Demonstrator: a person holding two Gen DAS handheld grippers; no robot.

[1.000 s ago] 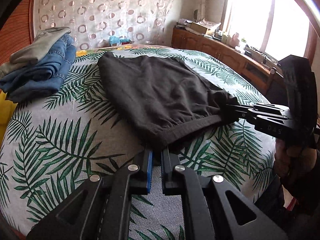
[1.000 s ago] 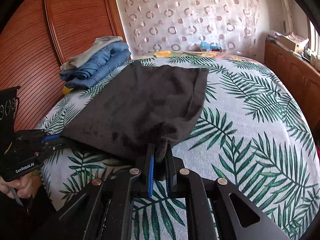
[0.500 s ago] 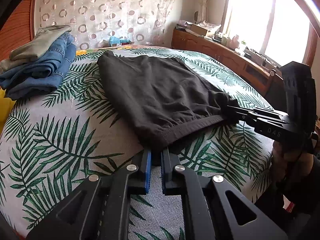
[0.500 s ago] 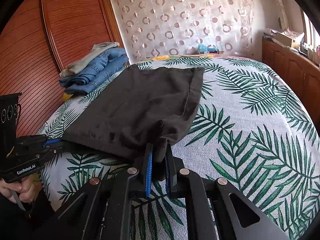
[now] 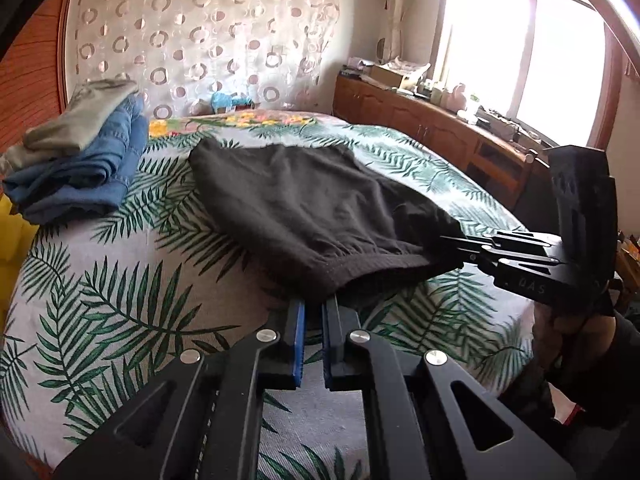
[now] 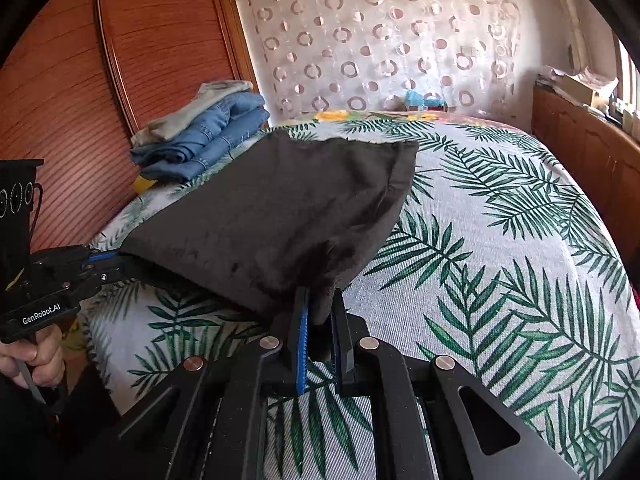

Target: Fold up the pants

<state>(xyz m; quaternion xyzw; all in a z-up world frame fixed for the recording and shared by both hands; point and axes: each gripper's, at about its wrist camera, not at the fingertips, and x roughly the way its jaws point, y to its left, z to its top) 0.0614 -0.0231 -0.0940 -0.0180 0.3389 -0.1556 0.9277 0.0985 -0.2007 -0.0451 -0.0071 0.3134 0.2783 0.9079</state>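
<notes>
Holding the waistband end of the pants point(image 5: 312, 208) off the bed point(image 5: 120, 288), one gripper at each corner. Far end of the garment lies flat on the leaf-print cover; near end sags between the two grips.

Left gripper point(image 5: 313, 306): jaws pressed nearly together, pinching the ribbed waistband edge at its near-left corner. In the right wrist view the same tool point(image 6: 116, 258) comes in from the left, a hand point(image 6: 34, 356) on its handle, tips buried in dark cloth.

Right gripper point(image 6: 320, 312): jaws pinching a bunched wad of cloth at the other corner. From the left wrist view it point(image 5: 450, 242) enters from the right, tips lost in the fabric.

Handling, as judged:
- Soft, limp knit; light. No stiffness: it drapes and wrinkles wherever unsupported.
- Waistband is the thickest, gathered part, so the best place for a grip. Thin leg cloth would likely slip or stretch.
- Right corner is bunched rather than flat; the fold line may come out skewed unless both corners travel level.
- Matte surface, not slippery; should stay put against the woven cover when laid down.
- Best carried with slight tension between the grips so the edge stays straight.

Stack point(image 6: 200, 136) of folded jeans with a grey piece on top sits by the headboard point(image 6: 80, 60), left of the pants, apart from them. Cabinet point(image 5: 420, 132) runs under the window.

Fold looks partway: pants already short and wide, one more fold plausible.
</notes>
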